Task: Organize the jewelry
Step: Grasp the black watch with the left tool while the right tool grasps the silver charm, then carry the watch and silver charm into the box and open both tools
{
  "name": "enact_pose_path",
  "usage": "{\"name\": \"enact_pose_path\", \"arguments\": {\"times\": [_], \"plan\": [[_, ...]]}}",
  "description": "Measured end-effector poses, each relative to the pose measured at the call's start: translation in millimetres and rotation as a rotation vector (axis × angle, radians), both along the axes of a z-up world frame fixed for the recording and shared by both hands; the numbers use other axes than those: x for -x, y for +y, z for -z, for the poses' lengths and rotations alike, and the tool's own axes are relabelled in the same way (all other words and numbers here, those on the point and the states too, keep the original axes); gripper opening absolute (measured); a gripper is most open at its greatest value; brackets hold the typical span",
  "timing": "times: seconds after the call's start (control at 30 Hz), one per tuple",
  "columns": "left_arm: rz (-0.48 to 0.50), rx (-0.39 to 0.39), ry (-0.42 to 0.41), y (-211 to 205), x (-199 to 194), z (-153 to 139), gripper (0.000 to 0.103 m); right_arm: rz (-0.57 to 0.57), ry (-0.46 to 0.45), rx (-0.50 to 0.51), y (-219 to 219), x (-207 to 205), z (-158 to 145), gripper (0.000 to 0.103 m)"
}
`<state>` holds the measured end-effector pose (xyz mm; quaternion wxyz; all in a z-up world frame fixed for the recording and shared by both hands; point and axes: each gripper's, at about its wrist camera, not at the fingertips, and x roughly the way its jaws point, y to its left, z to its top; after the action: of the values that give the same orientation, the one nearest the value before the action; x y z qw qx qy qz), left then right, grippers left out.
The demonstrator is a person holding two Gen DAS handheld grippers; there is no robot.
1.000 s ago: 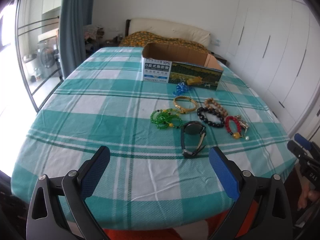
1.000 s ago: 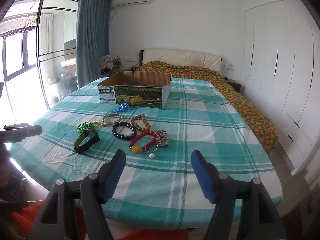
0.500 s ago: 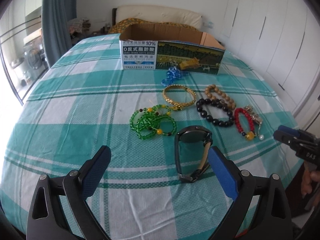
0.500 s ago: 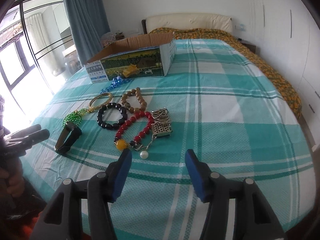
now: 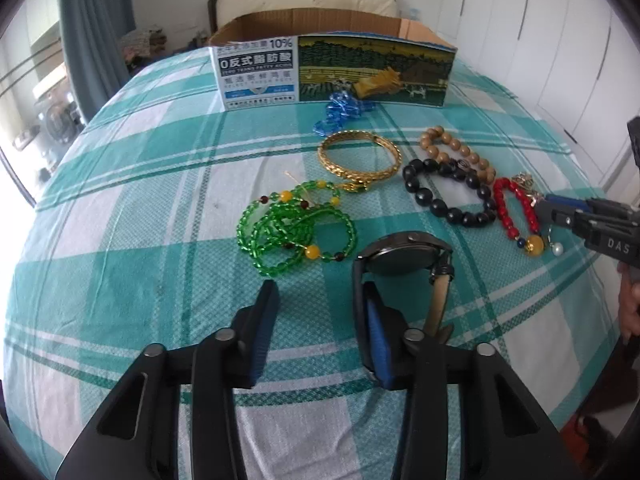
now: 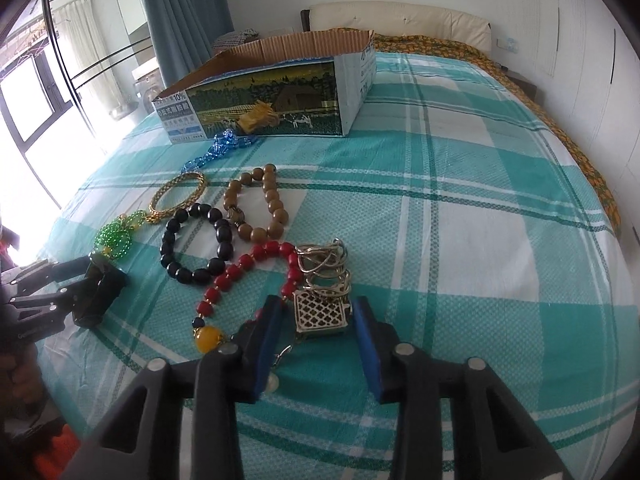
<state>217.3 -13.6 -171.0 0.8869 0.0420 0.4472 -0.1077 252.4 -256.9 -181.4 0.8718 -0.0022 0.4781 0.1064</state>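
Observation:
Jewelry lies on a teal plaid cloth before an open cardboard box [image 5: 332,68], also in the right wrist view [image 6: 272,112]. My left gripper [image 5: 316,316] is partly open; its right finger [image 5: 374,332] sits inside the loop of a black watch [image 5: 404,256], touching the left strap. Green beads [image 5: 292,228] lie just ahead. My right gripper [image 6: 318,320] is partly open around a gold filigree pendant [image 6: 322,312] with gold rings [image 6: 324,260], beside a red bead bracelet [image 6: 256,264]. I cannot tell if its pads touch the pendant.
A gold bangle [image 5: 360,160], a black bead bracelet [image 5: 448,192], brown wooden beads [image 6: 260,208] and blue beads [image 5: 340,112] lie between the grippers and the box. A bed [image 6: 440,40] stands behind, wardrobe doors [image 5: 560,60] at right, a window [image 6: 40,80] at left.
Both grippers have moved forward and down to the cloth and narrowed. The left one has come onto the watch, the right one around the gold pendant.

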Motion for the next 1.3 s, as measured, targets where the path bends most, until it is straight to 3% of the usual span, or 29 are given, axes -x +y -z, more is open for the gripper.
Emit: {"name": "enact_pose_path", "arguments": {"times": [0.07,0.1,0.27,0.53,0.73,0.97,1.13,1.3], "plan": [[0.032,-0.007,-0.001,-5,2,0,0.004,-0.008,0.006,-0.005,-1,-2,-1,0.031],[0.035,-0.014,-0.002,-7,2,-1,0.003,-0.002,0.009,-0.016,-3,-4,-3,0.030],[0.042,0.041,0.010,-2,0,-16,0.002,0.021,0.000,-0.091,-14,-2,-31,0.030],[0.060,0.112,-0.011,14,-15,-72,0.002,-0.009,-0.040,-0.153,-20,-9,-89,0.030],[0.033,0.109,-0.087,30,-59,-125,0.002,-0.065,-0.083,-0.153,-8,-32,-135,0.030],[-0.020,0.090,-0.150,34,-138,-170,0.002,-0.097,-0.159,-0.120,18,-96,-181,0.030],[-0.043,0.105,-0.139,24,-195,-170,0.002,-0.078,-0.167,-0.081,35,-159,-182,0.030],[-0.050,0.112,-0.079,5,-238,-145,0.002,-0.056,-0.088,-0.069,40,-219,-147,0.030]]}}
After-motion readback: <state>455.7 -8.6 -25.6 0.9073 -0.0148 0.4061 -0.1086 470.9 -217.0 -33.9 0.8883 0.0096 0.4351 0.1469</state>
